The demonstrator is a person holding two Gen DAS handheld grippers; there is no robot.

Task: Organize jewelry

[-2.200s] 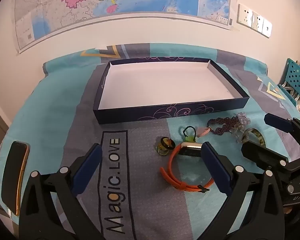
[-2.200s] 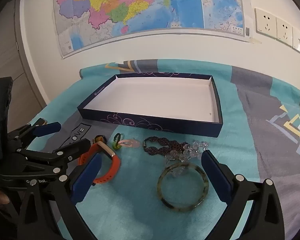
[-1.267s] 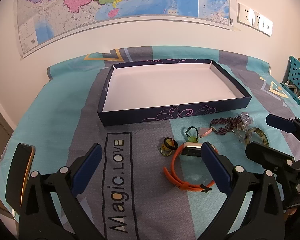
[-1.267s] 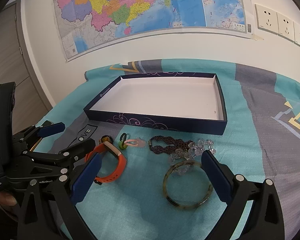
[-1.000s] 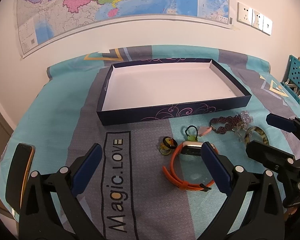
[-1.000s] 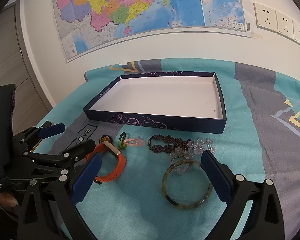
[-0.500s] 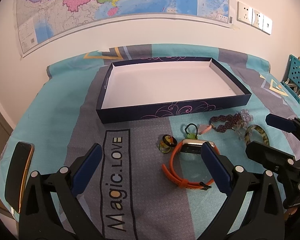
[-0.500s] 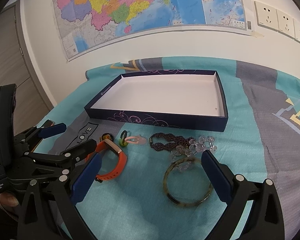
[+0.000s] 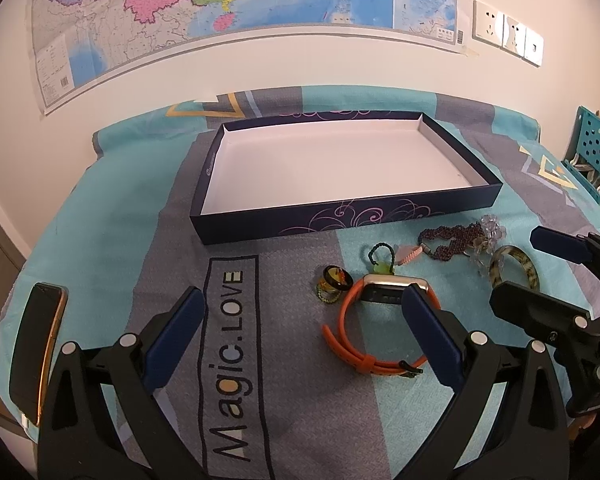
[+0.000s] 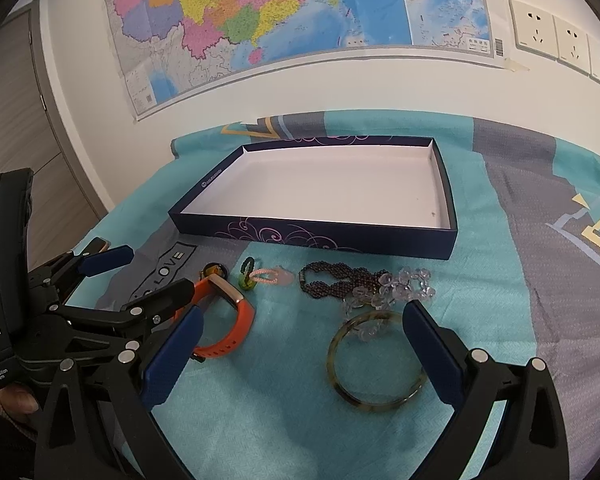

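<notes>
A shallow navy box (image 9: 352, 222) (image 10: 312, 236) with a white floor lies open on the cloth, nothing in it. In front of it lie an orange watch (image 9: 374, 322) (image 10: 230, 330), a small yellow-black ring (image 9: 334, 280) (image 10: 214, 270), a green-pink charm (image 9: 384, 258) (image 10: 260, 276), a dark beaded bracelet (image 9: 450, 240) (image 10: 336, 282), clear crystal beads (image 10: 396, 286) and a mottled bangle (image 9: 514, 266) (image 10: 376, 360). My left gripper (image 9: 300, 334) stands open just short of the watch. My right gripper (image 10: 300, 344) stands open, its fingers either side of the bangle, above the cloth.
A phone (image 9: 36, 350) lies at the table's left edge. The teal and grey cloth (image 9: 228, 344) covers the table. A wall with a map (image 10: 300, 12) and sockets (image 10: 556, 40) stands behind. A blue perforated basket (image 9: 592, 152) sits at far right.
Both views have shifted only slightly; the box and jewelry lie where they were. Both grippers stay open and hold nothing.
</notes>
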